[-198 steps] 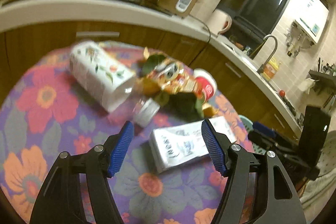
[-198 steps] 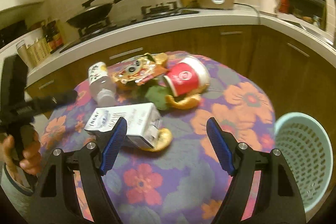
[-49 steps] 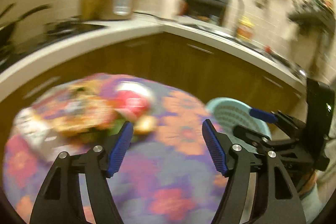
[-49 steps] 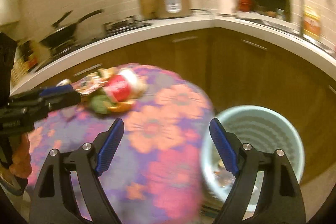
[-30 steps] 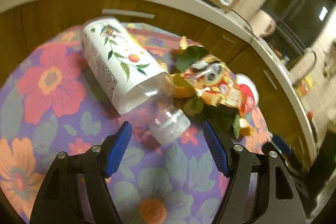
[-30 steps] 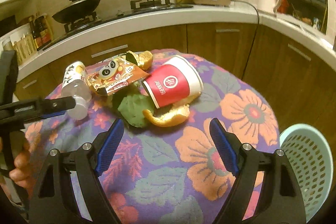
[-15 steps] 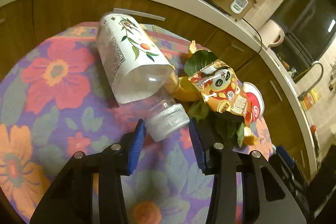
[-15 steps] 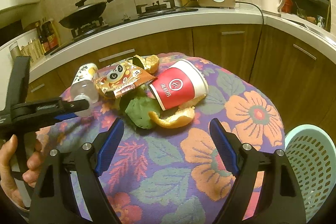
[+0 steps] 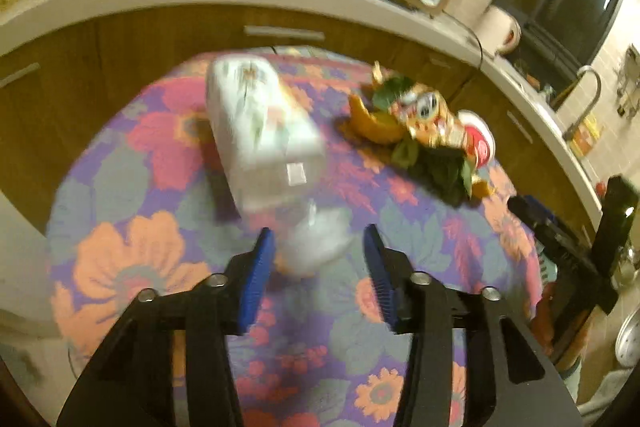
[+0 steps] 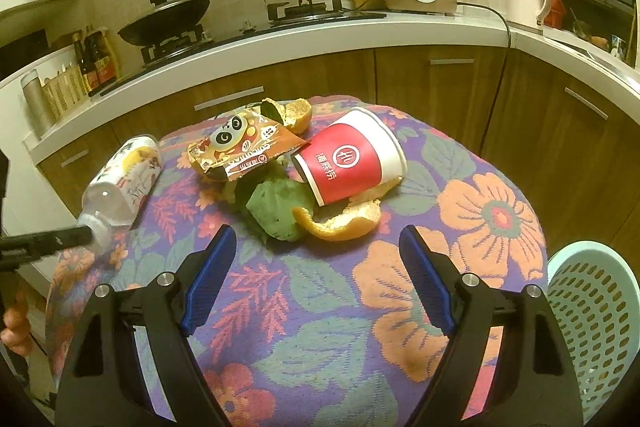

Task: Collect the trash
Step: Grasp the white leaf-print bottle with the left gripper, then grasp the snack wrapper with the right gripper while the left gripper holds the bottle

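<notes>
Left wrist view, blurred: the left claw [image 9: 318, 259] points down at the plastic bottle [image 9: 264, 131], which lies on its side on the flowered tabletop [image 9: 132, 267] with its cap end toward the claw. The jaws have just been opening a little again; the cap sits between the blue pads [image 9: 256, 279] with a gap showing on either side, so nothing is pinched yet. Cap-first looks like the chosen approach, since the neck is the narrowest part to close on. Further back lies a heap of peel, leaves, a snack wrapper [image 9: 424, 119] and a red cup [image 9: 478, 145]. Right wrist view, sharp: the right claw [image 10: 318, 279] hangs spread wide and empty over bare cloth, near the heap but short of it, probably waiting its turn. Count on the cloth: one bottle [image 10: 124, 179] at the left edge, one wrapper [image 10: 244, 151], one red paper cup [image 10: 348, 163] tipped on its side, two pieces of orange peel [image 10: 340, 221], some green leaves [image 10: 276, 211]. One pale green basket [image 10: 592, 323] stands below the table's right edge, well apart from the bottle; it seems to be where the trash goes. The tip of the left claw shows at the bottle's cap, with the person's hand [image 10: 16, 327] below it.
</notes>
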Available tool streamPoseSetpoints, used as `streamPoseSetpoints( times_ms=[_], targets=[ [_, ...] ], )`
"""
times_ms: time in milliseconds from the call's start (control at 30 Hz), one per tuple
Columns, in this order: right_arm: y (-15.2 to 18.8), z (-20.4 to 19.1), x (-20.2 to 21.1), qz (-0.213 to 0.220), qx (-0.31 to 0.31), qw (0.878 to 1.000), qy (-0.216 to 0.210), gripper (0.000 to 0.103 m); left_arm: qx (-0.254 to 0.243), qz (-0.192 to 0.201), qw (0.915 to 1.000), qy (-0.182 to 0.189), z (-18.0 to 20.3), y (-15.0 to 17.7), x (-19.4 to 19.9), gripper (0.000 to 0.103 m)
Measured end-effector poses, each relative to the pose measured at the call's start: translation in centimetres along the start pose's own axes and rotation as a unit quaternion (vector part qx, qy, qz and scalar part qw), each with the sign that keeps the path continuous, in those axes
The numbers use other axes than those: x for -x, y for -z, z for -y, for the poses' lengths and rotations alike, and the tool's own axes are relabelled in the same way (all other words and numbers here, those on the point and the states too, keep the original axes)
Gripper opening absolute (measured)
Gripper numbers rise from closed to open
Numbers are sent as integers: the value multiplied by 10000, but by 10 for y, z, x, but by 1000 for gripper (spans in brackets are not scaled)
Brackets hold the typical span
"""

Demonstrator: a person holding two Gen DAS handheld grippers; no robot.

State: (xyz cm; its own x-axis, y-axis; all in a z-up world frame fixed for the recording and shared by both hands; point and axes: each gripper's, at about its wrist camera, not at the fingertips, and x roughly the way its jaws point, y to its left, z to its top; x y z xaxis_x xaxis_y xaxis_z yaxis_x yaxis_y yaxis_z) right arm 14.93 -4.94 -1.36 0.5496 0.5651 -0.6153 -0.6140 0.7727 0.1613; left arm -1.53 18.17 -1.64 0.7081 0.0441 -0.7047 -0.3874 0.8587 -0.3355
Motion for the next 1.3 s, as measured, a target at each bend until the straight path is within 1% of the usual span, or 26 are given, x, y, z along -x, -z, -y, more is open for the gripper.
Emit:
streamPoseSetpoints(
  times_ms=[67, 133, 167, 200, 267, 300, 400, 500, 567, 600, 633, 700, 800, 900, 1000, 1100, 1200, 1300],
  targets=[
    [1, 0, 0, -12, 4, 10000, 7, 79, 40, 225, 9997, -81, 2, -6, 8, 68],
    [1, 1, 1, -4, -4, 10000, 21, 79, -19, 338, 9990, -279, 6, -15, 7, 74],
    [1, 1, 1, -1, -14, 10000, 26, 79, -14, 330, 9988, -354, 8, -19, 5, 74],
    [1, 1, 1, 1, -20, 10000, 29, 79, 32, 317, 9981, -519, 8, -25, -1, 75],
    [1, 1, 1, 4, -20, 10000, 38, 79, 88, 379, 9948, -945, 9, -36, -12, 75],
    [1, 1, 1, 5, -19, 10000, 37, 79, 120, 375, 9917, -1228, 9, -41, -20, 76],
    [1, 1, 0, -15, -24, 10000, 15, 79, 162, 196, 9870, -1588, 7, -53, -45, 76],
    [-1, 1, -3, -80, -8, 10000, -25, 79, 132, -30, 9834, -1810, 5, -58, -66, 75],
    [-2, 0, -5, -151, 21, 9999, -47, 79, 124, -51, 9841, -1773, 5, -58, -73, 75],
    [-2, -1, -7, -202, 53, 9998, -56, 79, 98, -51, 9836, -1801, 6, -58, -74, 73],
    [-2, -2, -8, -251, 81, 9996, -71, 79, 67, -39, 9830, -1833, 6, -59, -75, 70],
    [-3, -2, -11, -324, 138, 9994, -50, 79, -25, 17, 9830, -1834, 6, -57, -75, 68],
    [-5, 0, -15, -412, 219, 9989, 82, 79, -121, 87, 9853, -1702, 5, -53, -70, 64],
    [-8, 7, -18, -455, 164, 9987, 150, 79, -136, 156, 9875, -1563, 5, -47, -63, 62],
    [-14, 11, -18, -459, 62, 9989, 45, 79, -80, 197, 9903, -1374, 3, -45, -58, 61],
    [-25, -4, -12, -309, 182, 9990, -253, 79, -57, 279, 9925, -1192, 4, -46, -53, 61],
    [-44, -34, -15, -198, 595, 9977, -245, 79, -81, 331, 9943, -1013, 6, -48, -50, 60],
    [-69, -56, -32, -99, 934, 9954, -162, 79, -125, 370, 9958, -822, 8, -49, -48, 60]
  ],
)
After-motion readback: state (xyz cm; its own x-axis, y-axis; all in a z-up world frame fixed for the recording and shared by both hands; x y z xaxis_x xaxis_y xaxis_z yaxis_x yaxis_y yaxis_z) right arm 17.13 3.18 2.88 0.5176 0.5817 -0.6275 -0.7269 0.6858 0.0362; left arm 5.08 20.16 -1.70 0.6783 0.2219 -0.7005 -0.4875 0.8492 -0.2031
